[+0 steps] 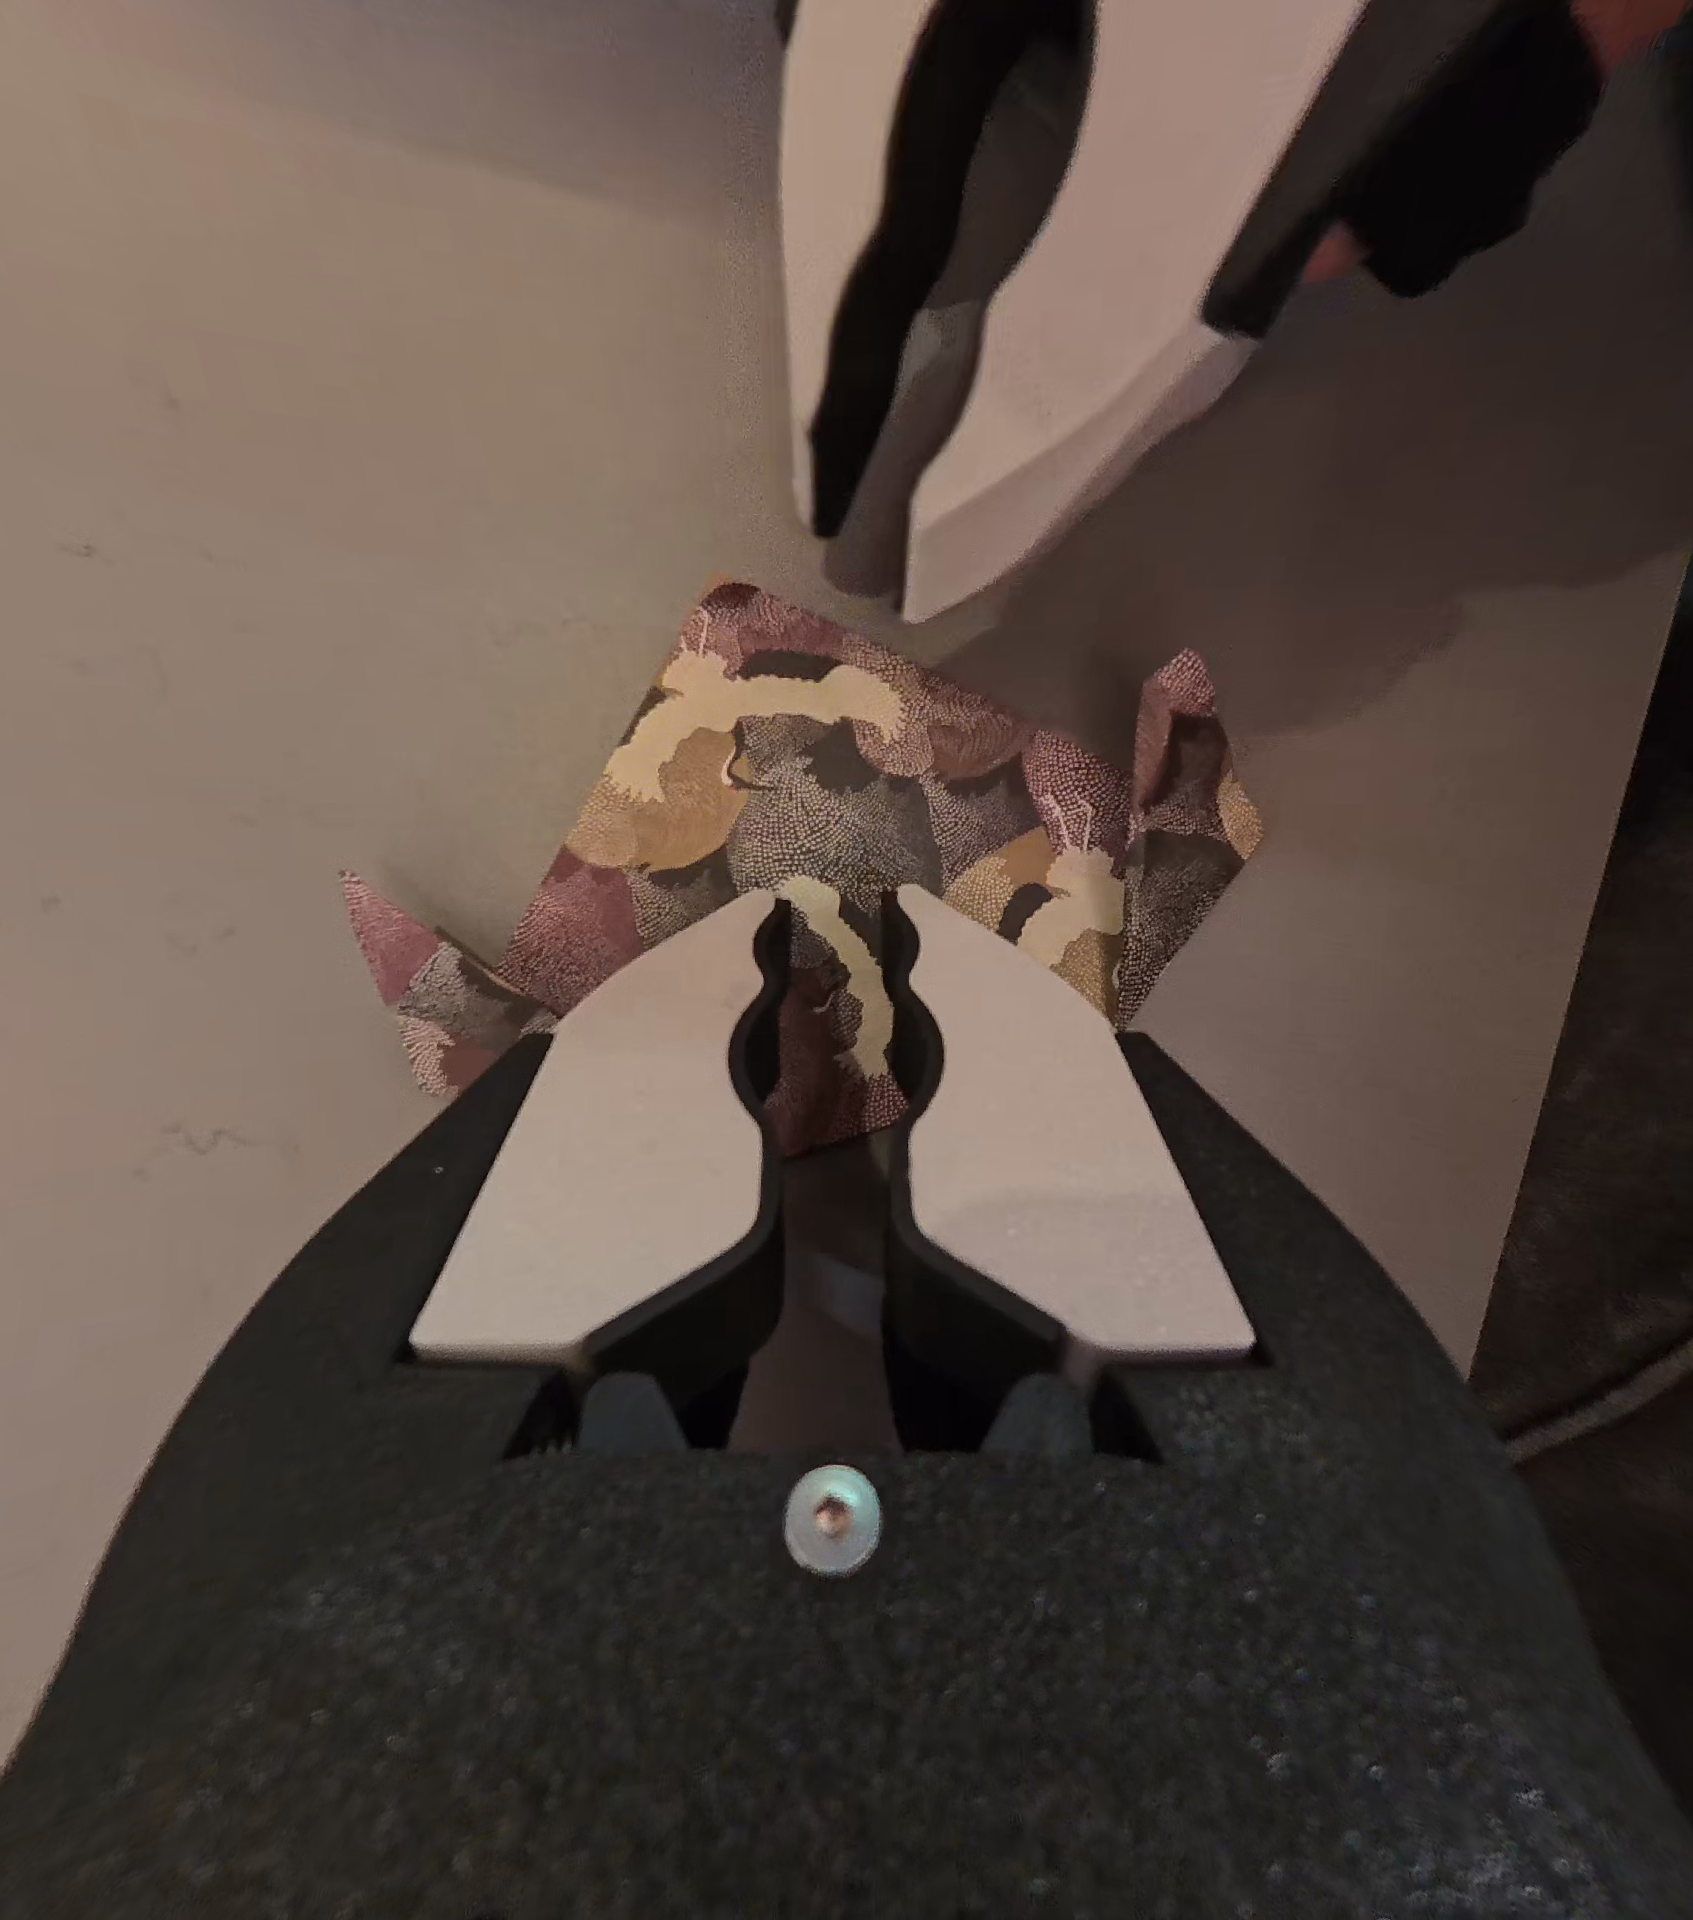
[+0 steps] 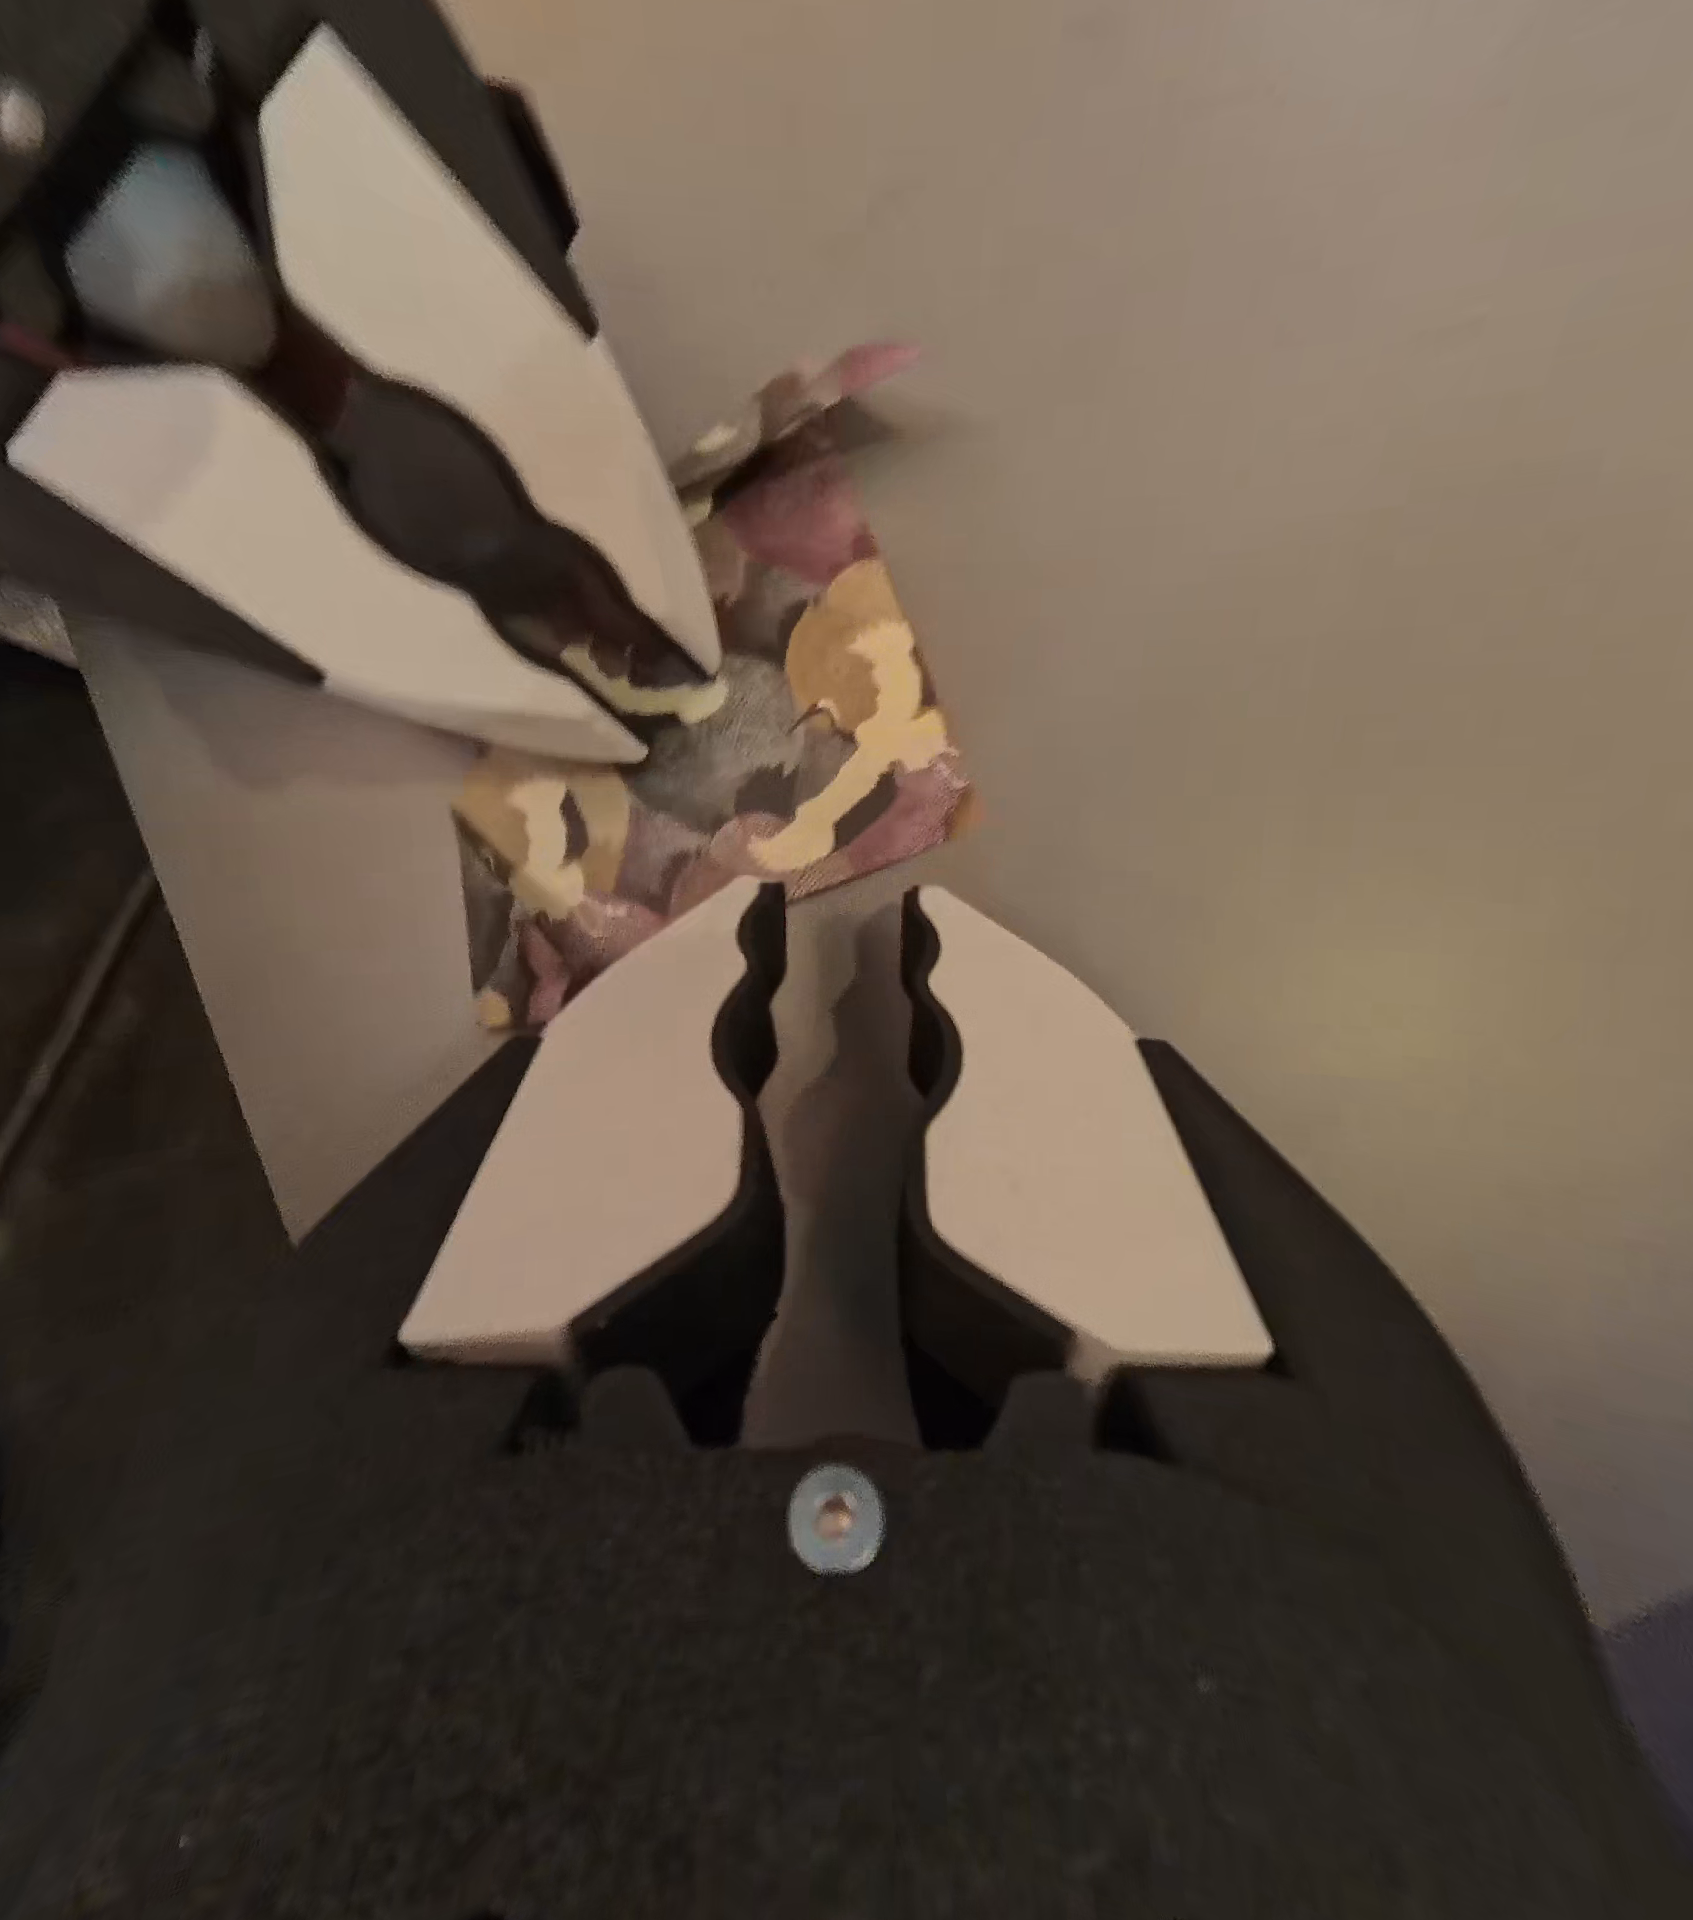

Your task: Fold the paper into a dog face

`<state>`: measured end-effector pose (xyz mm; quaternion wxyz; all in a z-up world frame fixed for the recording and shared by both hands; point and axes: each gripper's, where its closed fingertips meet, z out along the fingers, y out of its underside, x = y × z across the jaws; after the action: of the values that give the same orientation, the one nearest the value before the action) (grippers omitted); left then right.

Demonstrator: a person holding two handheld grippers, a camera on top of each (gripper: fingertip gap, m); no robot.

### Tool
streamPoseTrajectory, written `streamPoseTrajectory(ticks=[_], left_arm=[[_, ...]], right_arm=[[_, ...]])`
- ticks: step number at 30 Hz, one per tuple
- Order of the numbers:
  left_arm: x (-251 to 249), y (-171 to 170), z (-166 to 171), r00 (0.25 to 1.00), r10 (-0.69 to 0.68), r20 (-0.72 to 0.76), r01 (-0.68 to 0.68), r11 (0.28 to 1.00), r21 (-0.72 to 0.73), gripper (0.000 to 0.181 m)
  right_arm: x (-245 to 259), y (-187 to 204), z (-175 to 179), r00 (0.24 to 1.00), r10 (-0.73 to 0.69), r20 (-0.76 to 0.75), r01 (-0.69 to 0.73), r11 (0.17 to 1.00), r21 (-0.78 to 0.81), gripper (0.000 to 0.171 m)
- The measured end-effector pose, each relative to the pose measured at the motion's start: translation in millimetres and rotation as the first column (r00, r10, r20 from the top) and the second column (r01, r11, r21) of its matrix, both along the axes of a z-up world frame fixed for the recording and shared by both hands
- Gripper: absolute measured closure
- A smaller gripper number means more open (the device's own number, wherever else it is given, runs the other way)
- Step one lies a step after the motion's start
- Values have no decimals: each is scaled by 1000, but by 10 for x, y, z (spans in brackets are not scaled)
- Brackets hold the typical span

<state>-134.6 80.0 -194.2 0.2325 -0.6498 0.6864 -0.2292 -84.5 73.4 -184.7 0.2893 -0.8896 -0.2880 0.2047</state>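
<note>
Patterned origami paper (image 1: pixel 800 790) on table (image 1: pixel 250 520): light, thin, creases easily. Left tool (image 1: pixel 831 914) clamped on near flap; right tool (image 2: pixel 842 904) apart, empty. Grab corners, gently.

I see a pale tabletop (image 1: pixel 250 520), faintly veined, ending in a straight edge. Beyond that edge there's a dark floor (image 1: pixel 1652 1039) with a thin light line across it.
</note>
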Motion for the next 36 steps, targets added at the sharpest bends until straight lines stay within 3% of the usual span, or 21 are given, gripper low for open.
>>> streamPoseTrajectory(ticks=[4, 6, 9, 13, 16, 23, 26, 36], left_arm=[[0, 0, 1, 1000, -1, 2, 1, 1000, -2, 165], [0, -1, 1, 1000, 0, 3, 0, 1000, -3, 165], [-1, 4, 1, 1000, 5, 0, -5, 1000, -5, 165], [-7, 54, -3, 1000, 18, -1, -18, 1000, 15, 181], [-6, 54, -3, 1000, 20, 3, -21, 1000, 17, 181], [-6, 54, -3, 1000, 24, 2, -24, 1000, 13, 181], [-5, 54, -3, 1000, 26, 3, -26, 1000, 15, 181], [-5, 53, -4, 1000, 25, 4, -25, 1000, 12, 181]], right_arm=[[-111, -126, -67, 993, 95, 77, -95, 995, 2, 157], [-60, -87, -102, 982, 94, 162, -102, 994, 40, 170], [-55, -20, -107, 978, 92, 188, -108, 991, 78, 171], [49, 98, -91, 960, 42, 276, -73, 992, 103, 171], [89, 205, 64, 973, 25, 229, -59, 988, 143, 171], [-86, 273, -6, 965, 130, 228, -159, 981, 111, 171], [46, 310, -111, 946, 89, 311, -129, 986, 108, 171], [-6, 283, -113, 975, 53, 218, -75, 993, 91, 171]])
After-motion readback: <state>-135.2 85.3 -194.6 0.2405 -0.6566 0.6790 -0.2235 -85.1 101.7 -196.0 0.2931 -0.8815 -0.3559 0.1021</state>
